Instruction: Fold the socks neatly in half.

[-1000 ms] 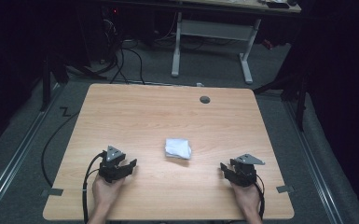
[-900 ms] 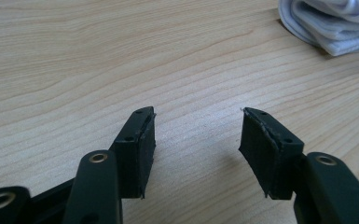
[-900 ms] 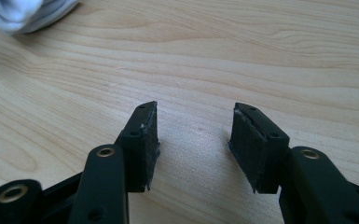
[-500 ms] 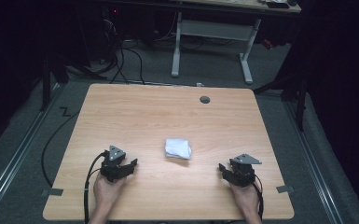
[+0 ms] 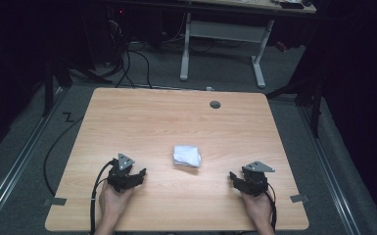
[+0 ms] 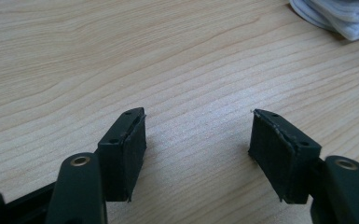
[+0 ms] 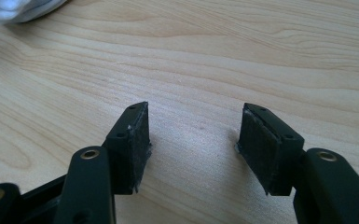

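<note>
Folded white cloth (image 5: 186,155) mid-desk (image 5: 166,117) between left gripper (image 5: 136,176) and right gripper (image 5: 236,178) — both just widened, empty, flanking it for a two-sided grab.

White folded cloth (image 6: 338,16) cut off by the top and right edges of the left gripper view, only its layered lower border visible; the same cloth (image 7: 21,9) cut off at the top left corner of the right gripper view. Person's forearms cut off by the bottom edge of the high view, past the table's near edge. Small dark round thing (image 5: 215,104) near the table's (image 5: 152,122) far edge, too small to identify. Objects on the far desk (image 5: 294,5) cropped by the top edge, too dark to tell
</note>
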Tool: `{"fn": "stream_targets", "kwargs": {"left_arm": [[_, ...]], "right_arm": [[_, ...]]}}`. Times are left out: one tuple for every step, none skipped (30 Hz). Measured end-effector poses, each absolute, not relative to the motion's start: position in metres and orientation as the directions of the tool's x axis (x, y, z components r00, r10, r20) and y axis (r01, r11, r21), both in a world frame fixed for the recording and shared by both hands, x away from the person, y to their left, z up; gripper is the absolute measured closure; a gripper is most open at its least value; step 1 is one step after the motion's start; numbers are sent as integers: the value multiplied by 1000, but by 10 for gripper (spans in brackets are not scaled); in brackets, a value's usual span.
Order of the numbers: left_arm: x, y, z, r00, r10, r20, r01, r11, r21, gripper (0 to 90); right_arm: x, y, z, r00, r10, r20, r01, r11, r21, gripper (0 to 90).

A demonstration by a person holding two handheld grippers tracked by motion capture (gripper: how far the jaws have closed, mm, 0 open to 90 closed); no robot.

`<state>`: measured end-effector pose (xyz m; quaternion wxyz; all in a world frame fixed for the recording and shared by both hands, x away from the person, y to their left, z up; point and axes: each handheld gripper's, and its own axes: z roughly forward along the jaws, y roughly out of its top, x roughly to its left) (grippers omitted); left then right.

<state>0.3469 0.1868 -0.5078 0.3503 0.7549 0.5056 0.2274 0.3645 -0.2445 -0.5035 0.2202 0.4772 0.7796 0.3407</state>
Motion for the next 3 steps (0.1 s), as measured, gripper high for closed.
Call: {"fn": "stream_targets", "kwargs": {"left_arm": [[347,187,-508,386,922,-12,605,-243,759,362],[347,187,-508,387,922,-14,605,-243,758,361],[347,187,-508,387,922,-15,605,-241,759,360]], "right_arm": [[364,-244,-503,-447,895,-17,595,311,741,429],[364,-244,-503,-446,895,-17,595,311,741,429],[365,-244,-503,-446,895,-18,595,311,741,429]]}}
